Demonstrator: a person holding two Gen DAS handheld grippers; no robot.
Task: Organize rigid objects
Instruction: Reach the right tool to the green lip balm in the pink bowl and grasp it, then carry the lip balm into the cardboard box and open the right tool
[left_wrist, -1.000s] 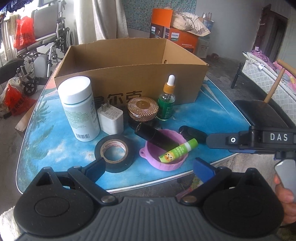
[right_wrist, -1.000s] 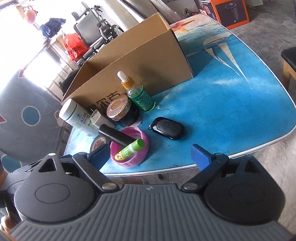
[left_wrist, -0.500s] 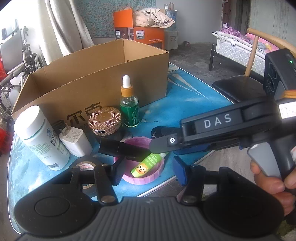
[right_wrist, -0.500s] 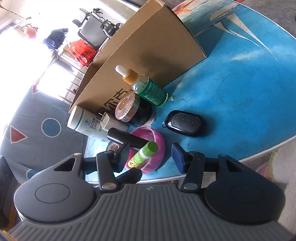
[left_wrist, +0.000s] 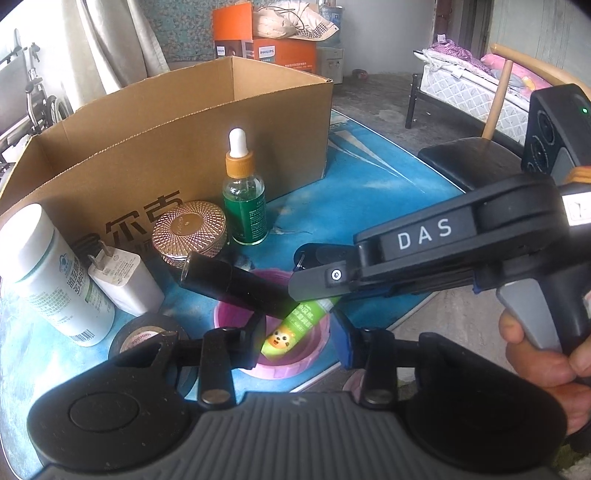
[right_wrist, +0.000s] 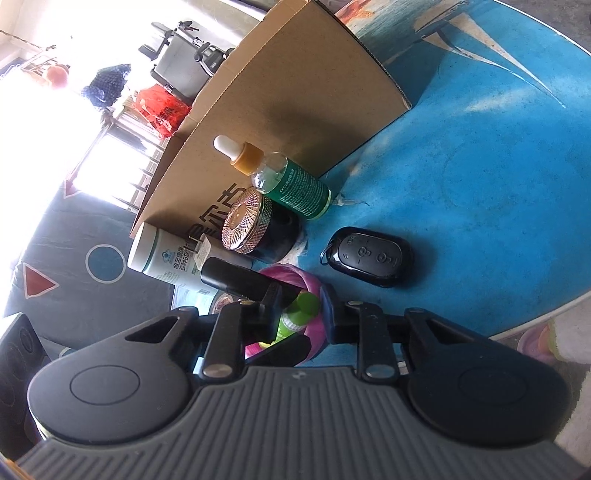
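The blue table (right_wrist: 498, 184) carried an open cardboard box (left_wrist: 207, 122) at its far side, with the loose items grouped in front of it. Nearest the table edge sat a pink bowl (left_wrist: 314, 354), holding a black cylinder (left_wrist: 229, 284) and a green lip-balm stick (left_wrist: 295, 325), both leaning across its rim. A black key fob (right_wrist: 369, 254) lay just beside the bowl.

The left gripper (left_wrist: 297, 341) straddled the bowl – its jaws had just been closing, one finger at each side of the rim; contact with the rim could not be confirmed. The right gripper (right_wrist: 299, 310) had likewise just been closing, and its narrowly spaced jaws flanked the green stick's cap; whether the pads pressed it could not be told.
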